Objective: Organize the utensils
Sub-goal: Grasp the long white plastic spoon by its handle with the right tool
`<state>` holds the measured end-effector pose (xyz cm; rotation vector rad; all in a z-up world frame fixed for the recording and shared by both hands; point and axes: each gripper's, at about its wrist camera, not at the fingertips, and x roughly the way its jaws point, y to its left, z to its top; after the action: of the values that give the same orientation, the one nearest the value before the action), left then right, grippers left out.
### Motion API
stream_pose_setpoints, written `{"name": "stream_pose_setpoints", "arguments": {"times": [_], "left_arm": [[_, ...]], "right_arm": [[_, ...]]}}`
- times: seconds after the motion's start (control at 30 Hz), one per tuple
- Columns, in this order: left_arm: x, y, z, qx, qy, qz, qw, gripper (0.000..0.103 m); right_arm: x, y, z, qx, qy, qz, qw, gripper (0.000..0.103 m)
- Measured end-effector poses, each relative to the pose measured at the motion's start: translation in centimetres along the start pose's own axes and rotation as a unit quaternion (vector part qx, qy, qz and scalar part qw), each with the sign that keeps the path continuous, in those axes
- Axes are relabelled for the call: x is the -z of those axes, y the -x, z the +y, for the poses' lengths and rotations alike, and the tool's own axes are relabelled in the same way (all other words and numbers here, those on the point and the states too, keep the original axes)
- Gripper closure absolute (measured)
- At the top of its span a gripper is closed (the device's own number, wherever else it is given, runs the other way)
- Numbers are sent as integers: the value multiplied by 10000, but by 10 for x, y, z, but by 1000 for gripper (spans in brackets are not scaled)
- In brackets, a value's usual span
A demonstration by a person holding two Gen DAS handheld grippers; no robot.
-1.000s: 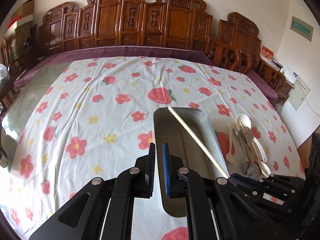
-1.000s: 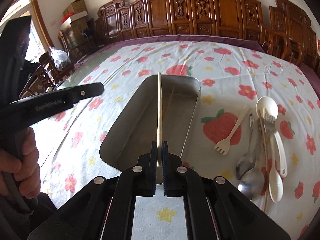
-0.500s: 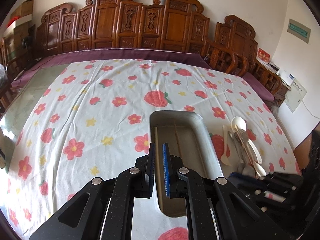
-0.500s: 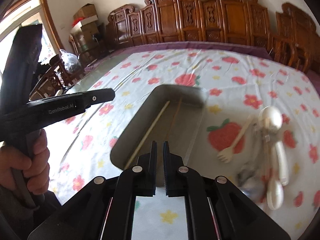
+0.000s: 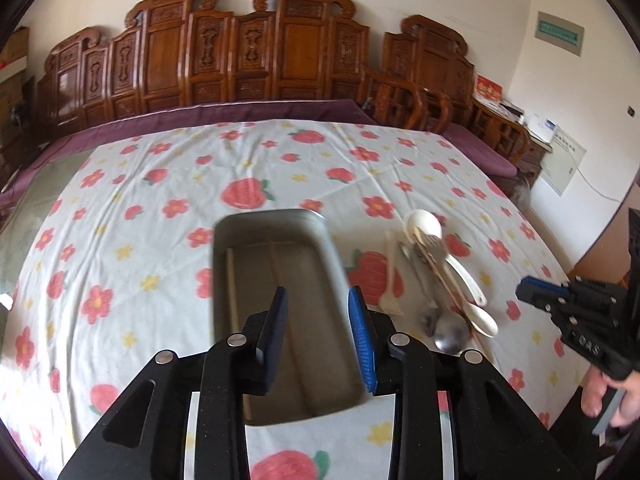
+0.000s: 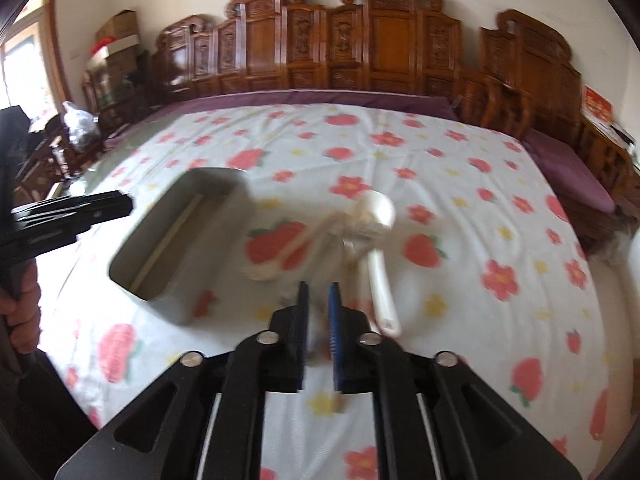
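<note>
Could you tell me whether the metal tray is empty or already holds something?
Not empty: the metal tray holds chopsticks lying lengthwise along its floor; their number is unclear.

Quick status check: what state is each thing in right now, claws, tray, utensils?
Left claw: open, empty, over the tray.
Right claw: slightly open, empty, over the pile.
Metal tray: holds two chopsticks, lying flat.
Utensil pile: loose on the tablecloth, right of the tray.
</note>
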<state>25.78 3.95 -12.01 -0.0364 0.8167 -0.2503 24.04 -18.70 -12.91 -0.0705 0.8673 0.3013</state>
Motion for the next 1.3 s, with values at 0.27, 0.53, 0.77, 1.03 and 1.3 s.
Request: {"name": "stream_pose_setpoints", "arguments": {"times": [0.27,0.53,0.77,1.03,1.3], "left_arm": [[15,-13,-39,214,-282,51,9994,57],[26,-22,-61,335,-319,-3,9989,49],[33,-33,-72,367,-409,96,9984,49],[37,-41,-79,414,-489,221,9977,49],[41,-52,-86,542,-479,341,9968,49]], "right_arm": [[13,-25,-32,254,-124,315,9991,82],[3,-66,-34,298,17,623,9976,78],[-12,-103,-44,311,-19,898,9955,77],[-20,-125,-56,-65,-353,1115,9931,77],[-18,-124,-62,-203,-548,1133,9918,94]]}}
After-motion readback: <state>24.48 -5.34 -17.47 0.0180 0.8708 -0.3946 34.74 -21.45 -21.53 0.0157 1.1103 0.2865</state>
